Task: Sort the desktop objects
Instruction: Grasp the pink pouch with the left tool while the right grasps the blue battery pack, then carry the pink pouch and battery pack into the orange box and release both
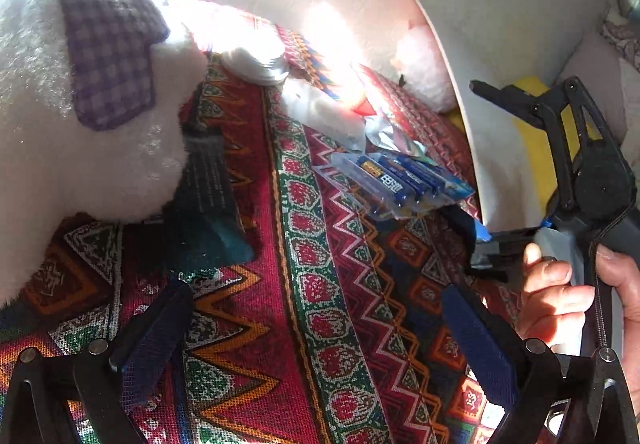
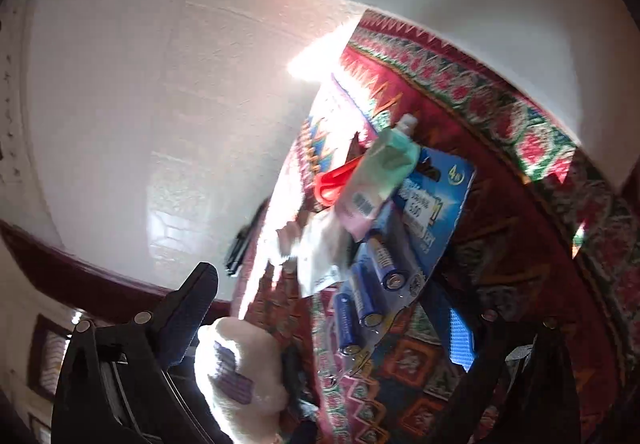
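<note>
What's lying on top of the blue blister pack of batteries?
A pale green-and-pink pouch overlaps the top of the blue battery pack, beside red scissor handles and white paper. The card beneath them is hidden.

Battery blister pack (image 1: 394, 183): four blue cells on blue card, lying flat on patterned cloth, 3 o'clock of view centre. Mint-and-pink pouch (image 2: 378, 179) overlaps its card end. Red-handled item (image 2: 332, 181) just beside pouch, at 9 o'clock. White plush toy (image 1: 80, 91), purple checked patch, at 9–10 o'clock.

The left black two-finger claw (image 1: 320, 344) gaped wide at the frame's bottom; the right black claw (image 2: 332, 328) likewise, hand (image 1: 576, 296) gripping its handle at lower right.
</note>
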`<state>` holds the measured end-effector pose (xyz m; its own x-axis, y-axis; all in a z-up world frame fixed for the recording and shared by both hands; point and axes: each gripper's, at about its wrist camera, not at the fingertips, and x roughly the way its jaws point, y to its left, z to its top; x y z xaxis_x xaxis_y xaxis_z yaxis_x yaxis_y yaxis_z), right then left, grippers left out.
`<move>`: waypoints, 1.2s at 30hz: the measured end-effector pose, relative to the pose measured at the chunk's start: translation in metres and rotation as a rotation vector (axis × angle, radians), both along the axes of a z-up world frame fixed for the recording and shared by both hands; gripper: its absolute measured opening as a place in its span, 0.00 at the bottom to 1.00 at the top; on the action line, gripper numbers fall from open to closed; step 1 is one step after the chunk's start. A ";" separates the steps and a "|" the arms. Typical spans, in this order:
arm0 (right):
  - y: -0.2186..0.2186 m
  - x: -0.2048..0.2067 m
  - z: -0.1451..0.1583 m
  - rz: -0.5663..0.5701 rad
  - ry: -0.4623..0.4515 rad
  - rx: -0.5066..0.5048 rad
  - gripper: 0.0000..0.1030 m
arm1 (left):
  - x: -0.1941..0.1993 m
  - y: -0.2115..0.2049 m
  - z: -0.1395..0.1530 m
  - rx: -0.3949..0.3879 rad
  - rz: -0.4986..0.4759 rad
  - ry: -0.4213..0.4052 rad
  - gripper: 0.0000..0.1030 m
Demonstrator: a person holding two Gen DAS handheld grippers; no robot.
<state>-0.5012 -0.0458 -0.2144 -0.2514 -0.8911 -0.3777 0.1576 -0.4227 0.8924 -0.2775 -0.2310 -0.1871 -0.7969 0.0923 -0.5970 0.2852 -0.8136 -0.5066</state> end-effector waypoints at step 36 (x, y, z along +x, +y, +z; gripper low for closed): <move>0.193 0.035 0.141 -0.239 0.352 0.205 0.15 | -0.275 0.065 0.006 -0.513 -0.480 -0.264 0.83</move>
<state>-0.4661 0.1469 -0.0737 -0.5846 -0.7086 -0.3951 0.3123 -0.6461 0.6965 -0.5526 -0.1664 -0.1807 -0.5636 0.0519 -0.8244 -0.1009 -0.9949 0.0063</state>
